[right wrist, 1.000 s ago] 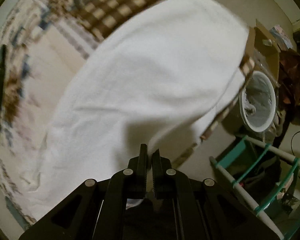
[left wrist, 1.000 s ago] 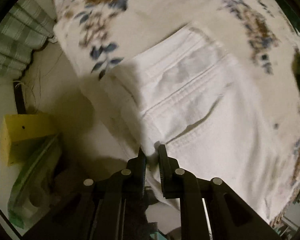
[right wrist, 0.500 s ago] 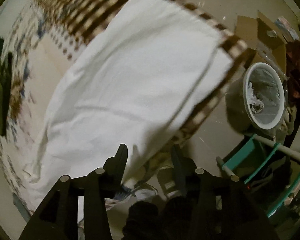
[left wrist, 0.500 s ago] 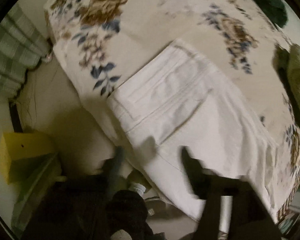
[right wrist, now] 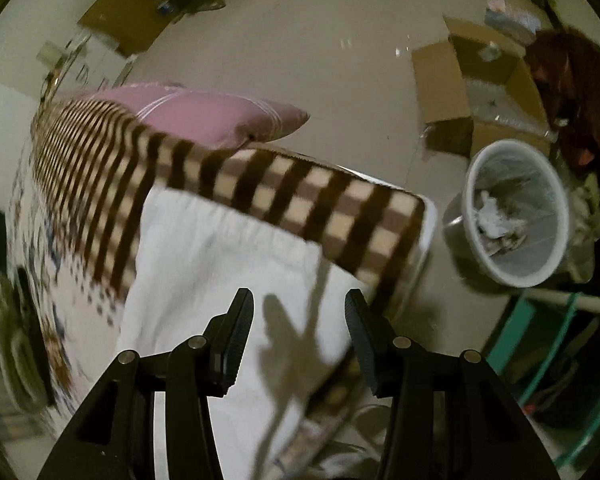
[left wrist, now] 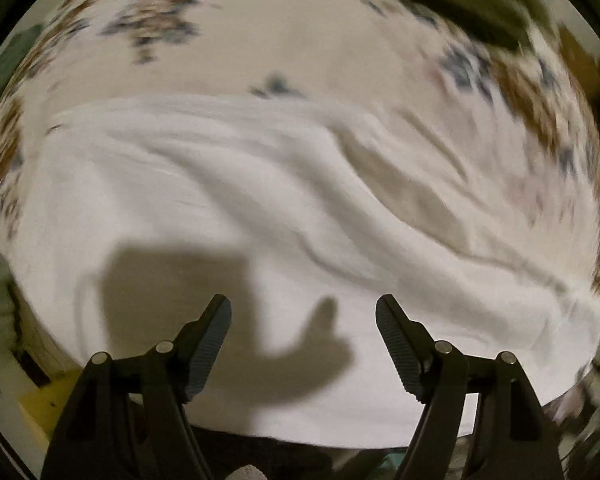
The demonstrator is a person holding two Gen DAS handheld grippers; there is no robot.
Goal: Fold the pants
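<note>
Dim warm light, motion blur, fisheye-dark edges, hard jaw shadows on cloth

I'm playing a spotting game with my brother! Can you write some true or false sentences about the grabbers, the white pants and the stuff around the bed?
1. The left gripper is pinching the white cotton pants. False: its jaws are spread, holding nothing.
2. The right gripper is open. True.
3. The white plastic wastebasket on the floor is empty. False: crumpled paper lies inside.
4. A pink pillow sits beyond the brown checked blanket. True.
5. The pants lie on a plain blue sheet. False: it is a cream floral bedsheet.
</note>
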